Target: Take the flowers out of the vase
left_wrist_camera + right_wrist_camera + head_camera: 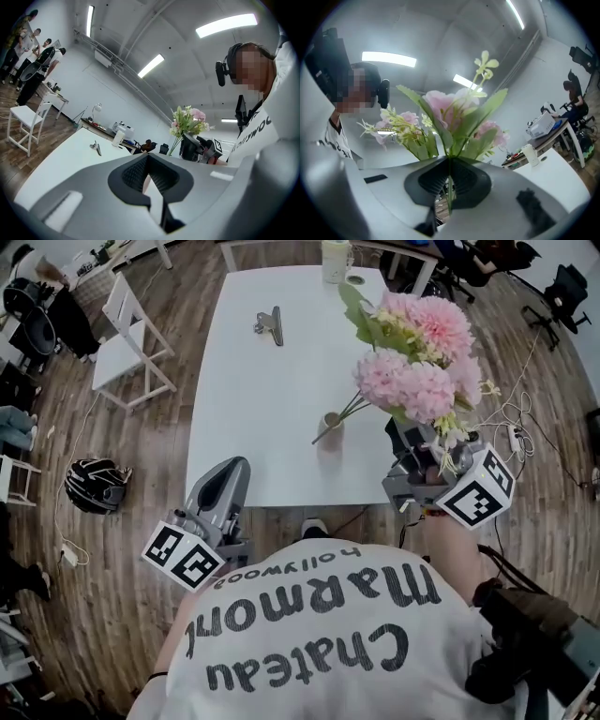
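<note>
Desk [253, 409] near edge sits just ahead of both my grippers, with wide bare top beyond. My left hand-held gripper [232, 470] is pressed together and empty. My right hand-held gripper [405, 439] pinches the flowers [417, 352] by the stems, blooms above it, vase [331, 424] to its left.

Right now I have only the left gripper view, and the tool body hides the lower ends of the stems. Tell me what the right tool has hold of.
Observer: The right gripper view shows the right tool shut on a thin green stem, with the flowers standing above its jaws.
Operator: Find me the vase.
Observer: In the head view the vase is small and upright on the white table, near its front edge.
Operator: Say whether the stems are out of it.
Observer: I cannot tell. From above, the stem ends lie across the vase's mouth, and no view shows how high they are.
</note>
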`<action>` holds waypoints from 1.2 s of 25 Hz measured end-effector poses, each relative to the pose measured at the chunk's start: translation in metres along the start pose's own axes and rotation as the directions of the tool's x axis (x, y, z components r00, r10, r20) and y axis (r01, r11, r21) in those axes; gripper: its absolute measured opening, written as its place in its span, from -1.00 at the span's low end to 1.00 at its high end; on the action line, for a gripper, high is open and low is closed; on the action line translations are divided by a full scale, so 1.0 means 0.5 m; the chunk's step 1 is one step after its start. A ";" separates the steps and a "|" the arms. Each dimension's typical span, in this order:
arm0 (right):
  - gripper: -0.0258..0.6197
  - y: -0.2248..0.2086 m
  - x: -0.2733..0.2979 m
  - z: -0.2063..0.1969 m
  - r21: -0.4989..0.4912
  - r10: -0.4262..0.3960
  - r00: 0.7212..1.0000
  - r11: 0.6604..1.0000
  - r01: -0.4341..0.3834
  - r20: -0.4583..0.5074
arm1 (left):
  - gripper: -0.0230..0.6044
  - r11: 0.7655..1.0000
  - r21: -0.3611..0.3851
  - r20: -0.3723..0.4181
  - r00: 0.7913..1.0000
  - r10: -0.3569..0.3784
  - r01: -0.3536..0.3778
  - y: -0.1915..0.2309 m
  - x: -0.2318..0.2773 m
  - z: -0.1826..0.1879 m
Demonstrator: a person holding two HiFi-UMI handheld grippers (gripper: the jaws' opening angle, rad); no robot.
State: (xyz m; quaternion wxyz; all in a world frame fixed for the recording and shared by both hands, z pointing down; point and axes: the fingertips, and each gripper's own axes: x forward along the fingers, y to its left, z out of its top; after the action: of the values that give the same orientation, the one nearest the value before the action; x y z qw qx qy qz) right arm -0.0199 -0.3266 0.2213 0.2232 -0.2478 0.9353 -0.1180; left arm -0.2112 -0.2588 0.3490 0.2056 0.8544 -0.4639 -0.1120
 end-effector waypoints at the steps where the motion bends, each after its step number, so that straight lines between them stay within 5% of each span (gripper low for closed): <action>1: -0.85 0.012 -0.007 -0.004 0.005 -0.005 1.000 1.000 0.005 -0.005 | -0.91 1.000 -0.001 0.004 1.000 0.002 -0.002 -0.008 -0.013 0.001; 15: -0.85 0.200 -0.104 -0.074 0.112 -0.022 0.997 0.993 0.030 -0.075 | -0.91 0.992 0.041 0.111 0.988 0.110 -0.115 -0.092 -0.234 0.007; 21: -0.85 0.273 -0.198 -0.117 0.134 -0.016 0.993 0.991 0.031 -0.115 | -0.91 0.996 -0.036 0.143 0.986 0.083 -0.078 -0.155 -0.306 -0.061; 30: -0.85 0.333 -0.252 -0.098 0.176 -0.016 0.991 0.984 0.039 -0.130 | -0.91 0.996 -0.013 0.085 0.993 0.088 -0.087 -0.243 -0.335 -0.082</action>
State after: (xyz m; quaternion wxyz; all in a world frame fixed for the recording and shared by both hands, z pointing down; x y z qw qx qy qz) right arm -0.0136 -0.1148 0.2541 0.1824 -0.2315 0.9299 -0.2199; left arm -0.1960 -0.0492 0.3303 0.1942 0.8267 -0.5088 -0.1413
